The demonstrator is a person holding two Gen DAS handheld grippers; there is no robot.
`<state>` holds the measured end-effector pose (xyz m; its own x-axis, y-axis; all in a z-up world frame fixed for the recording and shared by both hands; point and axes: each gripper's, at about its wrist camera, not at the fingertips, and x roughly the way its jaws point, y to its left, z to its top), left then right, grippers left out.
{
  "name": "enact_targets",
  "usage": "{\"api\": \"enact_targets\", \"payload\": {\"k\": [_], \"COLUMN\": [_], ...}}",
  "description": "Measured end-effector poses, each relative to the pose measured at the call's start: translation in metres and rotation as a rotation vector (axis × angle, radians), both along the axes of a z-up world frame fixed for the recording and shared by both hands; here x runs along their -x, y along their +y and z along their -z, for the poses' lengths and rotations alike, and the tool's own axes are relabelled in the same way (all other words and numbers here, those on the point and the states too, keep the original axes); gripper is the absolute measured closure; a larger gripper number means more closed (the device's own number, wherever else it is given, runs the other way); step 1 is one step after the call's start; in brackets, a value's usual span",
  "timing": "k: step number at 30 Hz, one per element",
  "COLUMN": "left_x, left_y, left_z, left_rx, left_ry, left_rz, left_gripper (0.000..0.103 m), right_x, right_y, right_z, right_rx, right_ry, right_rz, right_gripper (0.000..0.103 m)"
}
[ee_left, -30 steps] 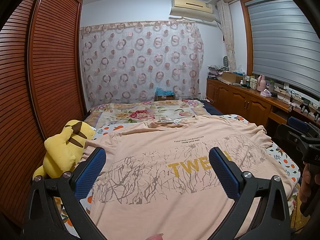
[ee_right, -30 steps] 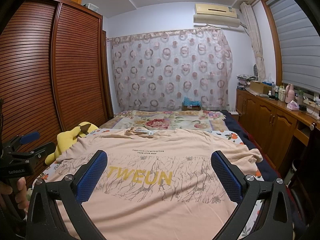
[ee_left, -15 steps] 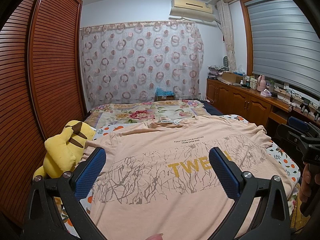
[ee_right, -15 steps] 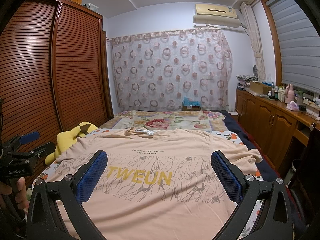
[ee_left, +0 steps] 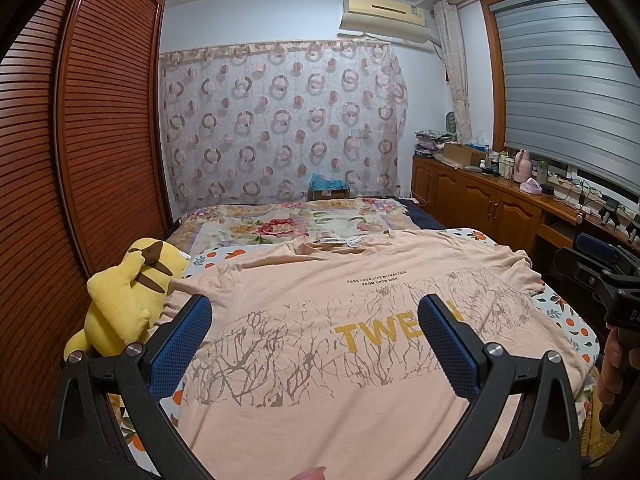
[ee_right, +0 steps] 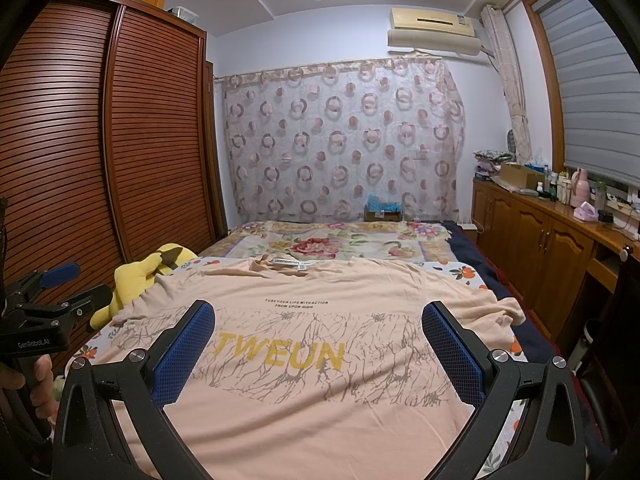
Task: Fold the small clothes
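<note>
A peach T-shirt (ee_left: 320,320) (ee_right: 312,320) with yellow lettering and a grey branch print lies spread flat, front up, on the bed, collar toward the far end. My left gripper (ee_left: 316,312) hovers open above the shirt's lower left part, blue pads wide apart, nothing between them. My right gripper (ee_right: 320,316) is open too, over the shirt's lower middle. Each gripper also shows at the edge of the other's view, held by a hand: the right gripper (ee_left: 600,276), the left gripper (ee_right: 44,292).
A yellow plush toy (ee_left: 128,292) (ee_right: 140,276) sits at the shirt's left sleeve, against the slatted wardrobe (ee_left: 80,160). A floral quilt (ee_left: 296,224) covers the far half of the bed. Wooden cabinets (ee_right: 540,248) with bottles and boxes line the right wall.
</note>
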<state>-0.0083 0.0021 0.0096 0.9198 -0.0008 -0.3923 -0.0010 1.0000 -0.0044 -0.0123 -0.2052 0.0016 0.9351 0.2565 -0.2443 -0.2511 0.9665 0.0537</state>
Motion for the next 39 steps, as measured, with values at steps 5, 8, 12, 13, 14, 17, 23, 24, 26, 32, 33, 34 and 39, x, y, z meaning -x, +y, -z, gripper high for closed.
{"api": "enact_targets", "payload": {"k": [5, 8, 12, 13, 14, 17, 23, 24, 26, 32, 33, 34, 39], "left_x": [-0.003, -0.01, -0.021, -0.024, -0.028, -0.035, -0.046, -0.047, -0.05, -0.055, -0.056, -0.058, -0.065], "left_y": [0.011, 0.019, 0.03, 0.033, 0.032, 0.039, 0.06, 0.062, 0.07, 0.089, 0.093, 0.097, 0.122], "left_z": [-0.01, -0.002, 0.014, 0.018, 0.023, 0.033, 0.049, 0.051, 0.055, 0.062, 0.063, 0.064, 0.067], "left_rx": [0.011, 0.015, 0.03, 0.036, 0.038, 0.046, 0.059, 0.065, 0.079, 0.039, 0.042, 0.046, 0.053], "left_ry": [0.011, 0.027, 0.056, 0.069, 0.079, 0.111, 0.169, 0.174, 0.194, 0.22, 0.223, 0.229, 0.254], "left_rz": [-0.002, -0.003, -0.024, -0.026, -0.029, -0.039, -0.053, -0.054, -0.06, -0.07, -0.067, -0.063, -0.048], "left_gripper": [0.0, 0.0, 0.0, 0.0, 0.0, 0.0, 0.0, 0.0, 0.0, 0.0, 0.0, 0.0, 0.0], "right_x": [-0.002, -0.007, -0.018, -0.02, -0.022, -0.031, -0.049, -0.051, -0.054, -0.063, -0.065, -0.068, -0.073], "right_y": [0.0, 0.001, 0.001, 0.001, 0.001, 0.001, 0.001, 0.001, 0.002, 0.001, 0.0, 0.001, -0.001], "right_z": [0.001, 0.005, 0.012, 0.014, 0.015, 0.016, 0.017, 0.017, 0.017, 0.017, 0.018, 0.019, 0.016], "right_rx": [-0.004, 0.002, 0.011, 0.013, 0.013, 0.012, 0.049, 0.055, 0.063, 0.082, 0.089, 0.1, 0.142], "right_ry": [0.013, 0.025, 0.064, 0.075, 0.082, 0.116, 0.168, 0.172, 0.186, 0.232, 0.242, 0.247, 0.253], "right_rz": [-0.007, -0.015, -0.03, -0.032, -0.035, -0.05, -0.073, -0.078, -0.091, -0.139, -0.149, -0.151, -0.145], "right_gripper": [0.0, 0.0, 0.0, 0.0, 0.0, 0.0, 0.0, 0.0, 0.0, 0.0, 0.0, 0.0, 0.0]}}
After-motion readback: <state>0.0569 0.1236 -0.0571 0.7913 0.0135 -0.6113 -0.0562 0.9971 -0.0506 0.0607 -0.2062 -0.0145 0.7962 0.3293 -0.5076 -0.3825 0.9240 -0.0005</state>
